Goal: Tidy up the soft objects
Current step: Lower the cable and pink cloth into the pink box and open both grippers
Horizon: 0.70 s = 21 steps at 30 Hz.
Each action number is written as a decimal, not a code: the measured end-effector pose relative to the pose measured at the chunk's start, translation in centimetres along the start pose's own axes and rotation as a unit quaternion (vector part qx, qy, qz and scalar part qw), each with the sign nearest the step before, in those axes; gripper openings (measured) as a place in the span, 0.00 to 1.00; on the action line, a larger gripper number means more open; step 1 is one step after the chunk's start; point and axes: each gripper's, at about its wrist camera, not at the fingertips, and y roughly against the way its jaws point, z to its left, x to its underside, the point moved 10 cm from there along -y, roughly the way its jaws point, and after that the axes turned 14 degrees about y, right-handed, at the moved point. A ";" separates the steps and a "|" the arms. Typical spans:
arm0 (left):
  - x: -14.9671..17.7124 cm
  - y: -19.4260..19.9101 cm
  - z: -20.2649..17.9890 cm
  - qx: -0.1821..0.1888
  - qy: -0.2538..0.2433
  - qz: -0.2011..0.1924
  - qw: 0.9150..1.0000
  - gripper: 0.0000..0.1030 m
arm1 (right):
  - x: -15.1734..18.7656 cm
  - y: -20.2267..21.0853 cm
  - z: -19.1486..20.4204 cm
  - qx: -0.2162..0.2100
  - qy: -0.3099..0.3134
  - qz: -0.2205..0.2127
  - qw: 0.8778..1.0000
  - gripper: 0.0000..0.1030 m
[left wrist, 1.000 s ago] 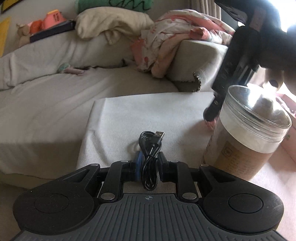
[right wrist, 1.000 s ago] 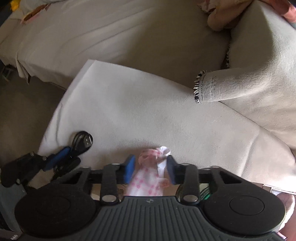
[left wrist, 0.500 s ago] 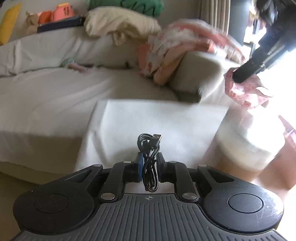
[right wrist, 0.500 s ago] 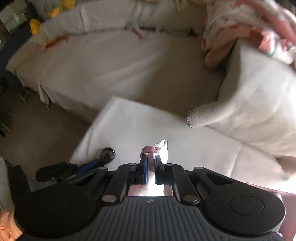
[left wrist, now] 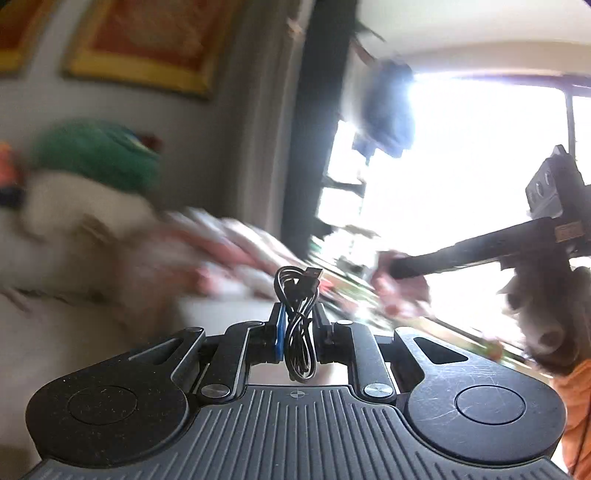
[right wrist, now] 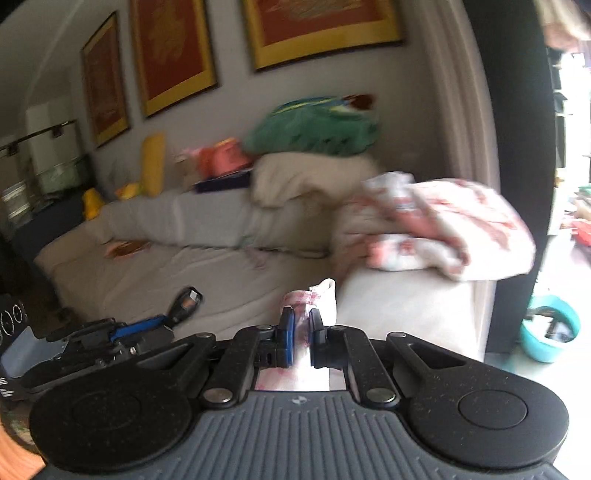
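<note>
The left hand-held gripper (left wrist: 297, 325) was raised well above the sofa, its jaws nearly together and clamped on a coiled black USB cable (left wrist: 298, 317) that stood upright between the fingers, plug end uppermost. The right hand-held gripper (right wrist: 300, 326) was likewise almost closed, pinching a small pink-and-white checked cloth (right wrist: 314, 300) whose bunched top poked up past the fingertips; from the left wrist view the same cloth hung off the tip of that gripper, off to the right against the bright window (left wrist: 461, 192). Behind them lay the grey-covered sofa (right wrist: 192, 266), with a cream pillow (right wrist: 306, 177) and a green cushion (right wrist: 317, 129) stacked on its back and a pink patterned blanket (right wrist: 436, 225) heaped on the armrest. Red and gold framed pictures (right wrist: 317, 26) hung on the wall above, much of it blurred.
</note>
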 end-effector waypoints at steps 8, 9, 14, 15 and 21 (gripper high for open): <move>18.0 -13.1 -0.5 -0.072 0.041 0.189 0.978 0.17 | 14.4 -6.1 -5.8 0.034 -0.076 0.097 0.992 0.08; 18.7 -13.3 -0.4 -0.079 0.036 0.183 0.979 0.18 | 16.2 -7.4 -6.0 0.030 -0.089 0.115 0.989 0.09; 18.7 -12.0 -0.4 -0.092 0.029 0.166 0.981 0.18 | 22.2 -11.4 -5.7 0.043 -0.117 0.176 0.976 0.50; 18.4 -11.6 -0.1 -0.093 0.025 0.170 0.981 0.18 | 22.1 -11.3 -5.6 0.051 -0.107 0.168 0.979 0.50; 16.7 -6.0 0.6 -0.114 0.005 0.140 0.984 0.18 | 19.8 -7.4 -4.6 0.048 -0.113 0.110 0.986 0.57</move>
